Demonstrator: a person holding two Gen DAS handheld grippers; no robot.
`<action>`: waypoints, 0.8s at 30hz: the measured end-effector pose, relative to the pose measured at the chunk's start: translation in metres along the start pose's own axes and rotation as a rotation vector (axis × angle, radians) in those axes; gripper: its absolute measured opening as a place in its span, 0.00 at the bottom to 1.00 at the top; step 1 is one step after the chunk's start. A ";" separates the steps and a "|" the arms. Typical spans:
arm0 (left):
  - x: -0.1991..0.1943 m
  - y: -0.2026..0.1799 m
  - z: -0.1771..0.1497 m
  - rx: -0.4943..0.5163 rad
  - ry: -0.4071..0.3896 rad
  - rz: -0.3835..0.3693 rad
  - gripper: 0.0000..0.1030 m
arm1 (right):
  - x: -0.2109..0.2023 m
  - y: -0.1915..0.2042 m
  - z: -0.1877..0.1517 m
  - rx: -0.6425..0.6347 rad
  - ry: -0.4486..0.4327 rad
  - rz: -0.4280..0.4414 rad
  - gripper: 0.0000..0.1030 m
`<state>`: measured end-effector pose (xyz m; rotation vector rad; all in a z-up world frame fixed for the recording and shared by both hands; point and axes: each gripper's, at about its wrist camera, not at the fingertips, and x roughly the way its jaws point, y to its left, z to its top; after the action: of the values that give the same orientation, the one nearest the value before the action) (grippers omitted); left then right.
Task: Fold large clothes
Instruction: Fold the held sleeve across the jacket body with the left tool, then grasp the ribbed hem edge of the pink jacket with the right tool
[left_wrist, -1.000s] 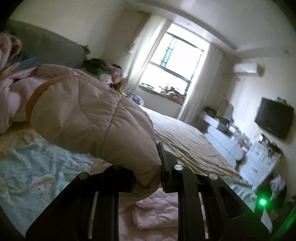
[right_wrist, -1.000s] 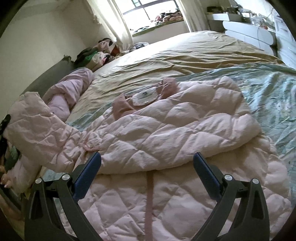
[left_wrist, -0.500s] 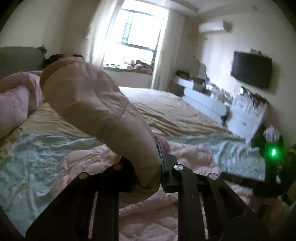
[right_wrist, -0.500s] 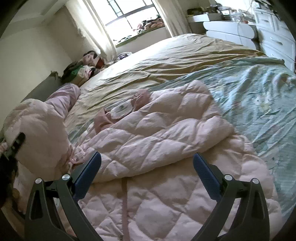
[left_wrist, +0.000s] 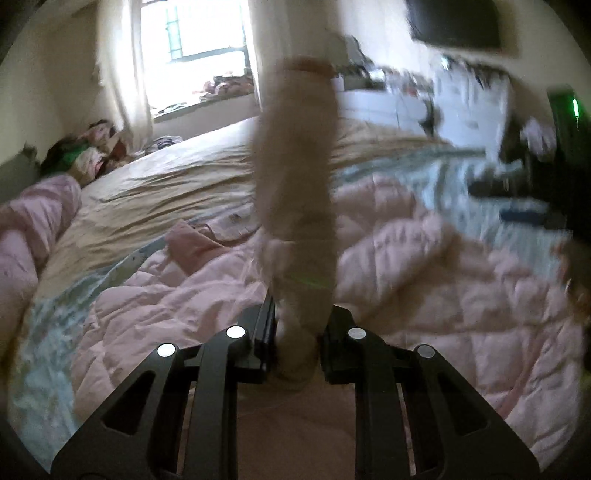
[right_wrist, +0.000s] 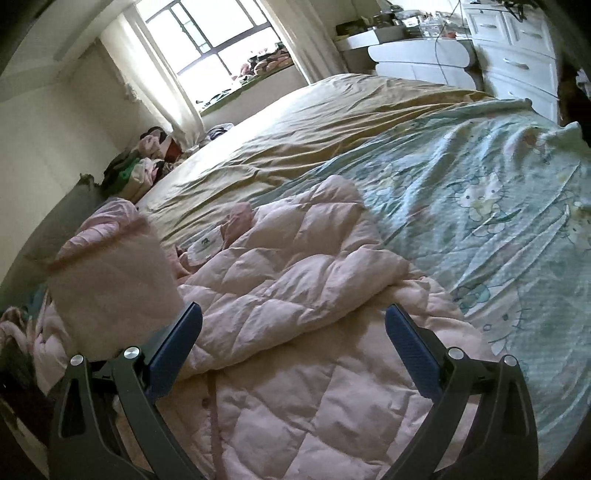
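A pale pink quilted puffer jacket (right_wrist: 295, 295) lies spread on the bed; it also shows in the left wrist view (left_wrist: 424, 295). One sleeve is folded across its body (right_wrist: 280, 266). My left gripper (left_wrist: 299, 321) is shut on the other sleeve (left_wrist: 295, 166), which stands up in front of the camera, blurred. That raised sleeve shows at the left in the right wrist view (right_wrist: 110, 280). My right gripper (right_wrist: 293, 332) is open and empty, just above the jacket's lower body.
The bed has a tan sheet (right_wrist: 314, 140) and a teal cartoon-print cover (right_wrist: 498, 192). A pink duvet (left_wrist: 33, 229) lies at the left. A clothes pile (right_wrist: 147, 162) sits by the window. White drawers (right_wrist: 509, 59) stand at the right.
My left gripper has swung the held sleeve up and over toward the jacket body, from the far left side. My right gripper has moved slightly closer over the jacket and stays open.
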<state>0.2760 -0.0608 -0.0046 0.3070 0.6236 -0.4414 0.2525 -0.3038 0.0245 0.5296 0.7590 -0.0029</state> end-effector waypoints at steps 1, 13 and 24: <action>0.003 -0.004 -0.001 0.014 0.007 0.007 0.12 | 0.000 -0.001 0.000 0.005 0.002 0.003 0.96; 0.023 -0.036 -0.027 0.118 0.124 0.058 0.65 | 0.000 -0.008 -0.002 0.029 0.016 0.007 0.96; -0.018 -0.019 -0.019 0.008 0.128 -0.061 0.91 | 0.010 0.006 -0.007 0.019 0.061 0.041 0.96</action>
<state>0.2439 -0.0644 -0.0106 0.3260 0.7576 -0.4849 0.2563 -0.2938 0.0167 0.5652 0.8080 0.0446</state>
